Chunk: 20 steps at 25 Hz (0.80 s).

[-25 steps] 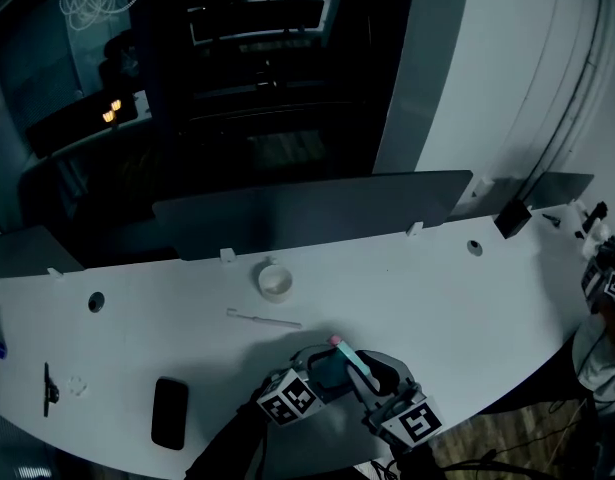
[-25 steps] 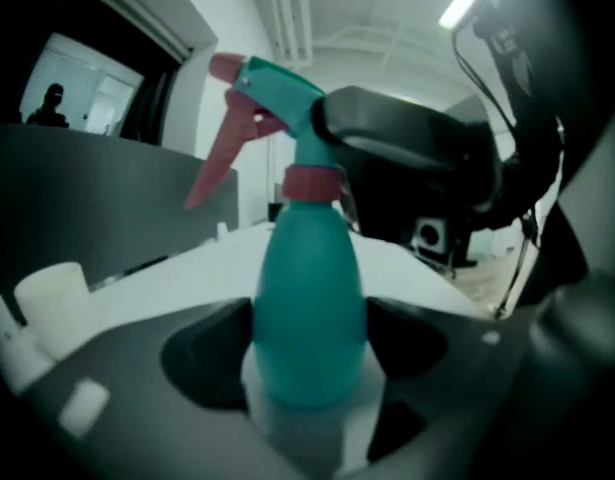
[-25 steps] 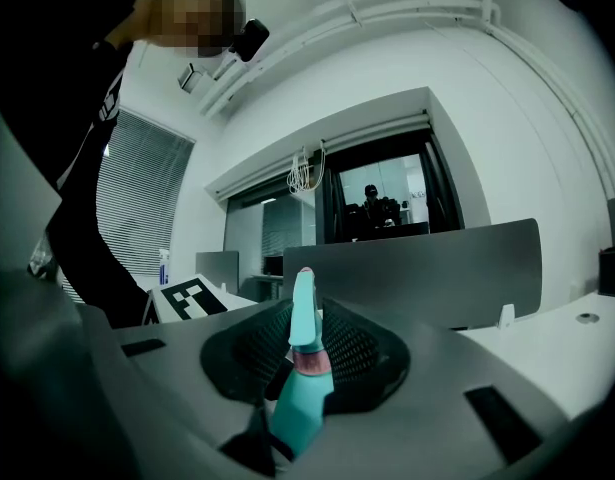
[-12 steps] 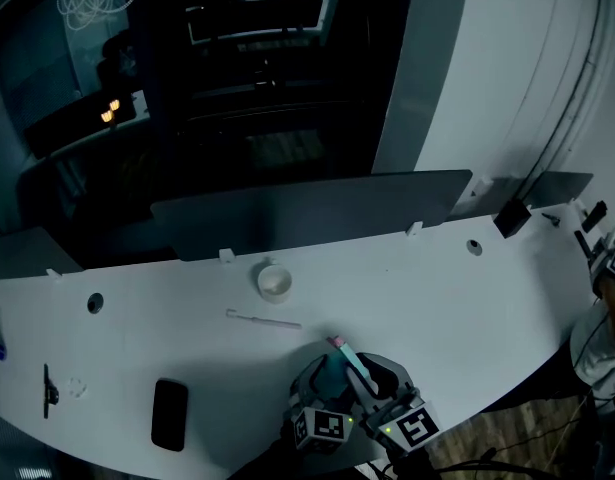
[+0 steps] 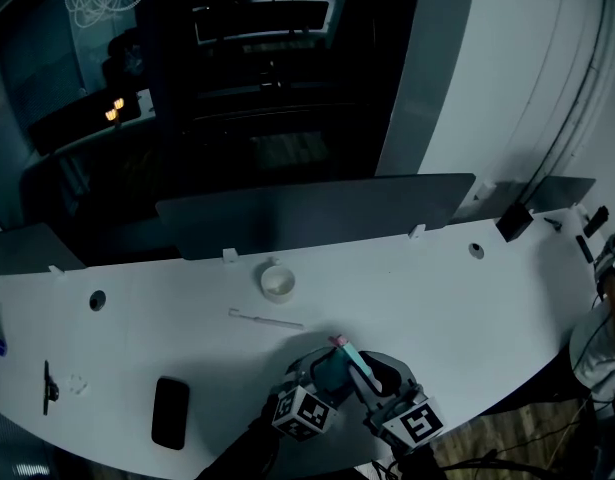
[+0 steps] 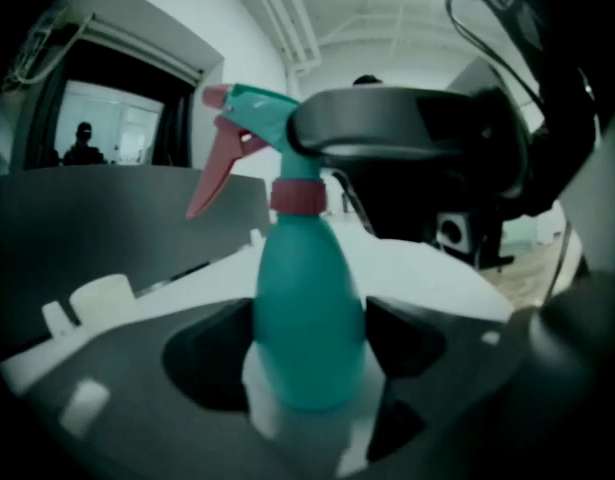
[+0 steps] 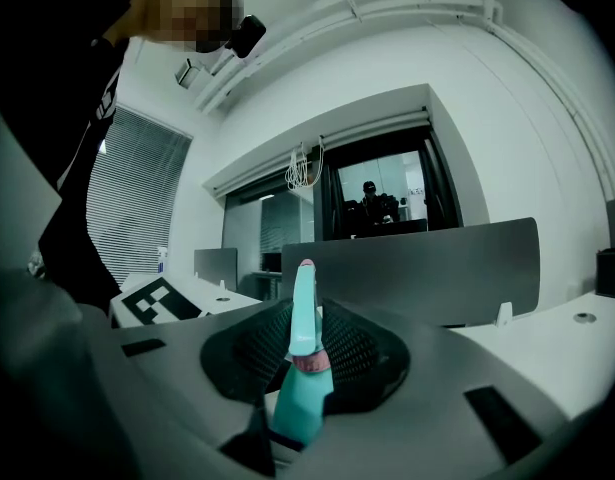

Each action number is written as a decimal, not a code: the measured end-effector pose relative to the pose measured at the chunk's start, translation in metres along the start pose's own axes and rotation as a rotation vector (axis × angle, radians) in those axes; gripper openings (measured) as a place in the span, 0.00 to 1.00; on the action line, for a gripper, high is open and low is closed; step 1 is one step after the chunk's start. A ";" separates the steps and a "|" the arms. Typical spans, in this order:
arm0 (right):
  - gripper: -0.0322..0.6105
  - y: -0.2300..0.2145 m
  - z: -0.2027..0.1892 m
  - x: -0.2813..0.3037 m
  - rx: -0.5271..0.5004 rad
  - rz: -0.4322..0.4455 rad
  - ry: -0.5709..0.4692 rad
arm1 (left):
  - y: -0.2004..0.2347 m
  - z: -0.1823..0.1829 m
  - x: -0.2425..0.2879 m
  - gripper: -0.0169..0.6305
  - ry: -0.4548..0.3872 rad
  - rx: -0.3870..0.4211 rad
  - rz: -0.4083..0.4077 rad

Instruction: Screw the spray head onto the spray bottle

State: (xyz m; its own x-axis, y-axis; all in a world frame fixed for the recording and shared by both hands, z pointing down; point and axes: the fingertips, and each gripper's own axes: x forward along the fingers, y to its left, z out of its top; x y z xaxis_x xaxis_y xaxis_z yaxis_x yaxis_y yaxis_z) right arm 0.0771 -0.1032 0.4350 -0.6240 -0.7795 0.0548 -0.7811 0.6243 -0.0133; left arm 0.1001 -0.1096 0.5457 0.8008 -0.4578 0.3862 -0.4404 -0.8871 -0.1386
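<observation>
Your left gripper [image 6: 307,353] is clamped wide on the body of the bottle [image 6: 307,308], which stands upright at the near edge of the table [image 5: 487,298]. Your right gripper [image 7: 305,353] is closed on the spray head [image 7: 304,308], which is seated on the neck with the pink collar [image 6: 299,196] at the joint. The step in hand appears to be tightening: brace the bottle and turn the head squarely about the neck, so that the thread does not cross.
</observation>
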 end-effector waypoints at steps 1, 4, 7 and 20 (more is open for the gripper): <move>0.19 0.000 0.000 0.000 0.004 -0.005 0.003 | 0.002 0.001 -0.001 0.57 0.003 -0.021 0.065; 0.19 0.000 0.001 -0.001 0.006 -0.019 0.026 | 0.003 0.001 -0.001 0.57 0.041 -0.061 0.208; 0.19 0.002 0.000 -0.001 -0.004 -0.019 0.051 | 0.004 -0.002 -0.002 0.58 0.070 -0.084 0.316; 0.19 0.003 -0.002 0.003 0.008 0.021 0.115 | -0.005 0.001 -0.002 0.56 0.036 0.103 -0.067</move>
State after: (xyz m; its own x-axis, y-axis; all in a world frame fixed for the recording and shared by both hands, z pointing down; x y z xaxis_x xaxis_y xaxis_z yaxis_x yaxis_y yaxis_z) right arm 0.0732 -0.1038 0.4369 -0.6340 -0.7547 0.1688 -0.7680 0.6400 -0.0235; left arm 0.1008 -0.1040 0.5450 0.8111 -0.3965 0.4301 -0.3409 -0.9179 -0.2033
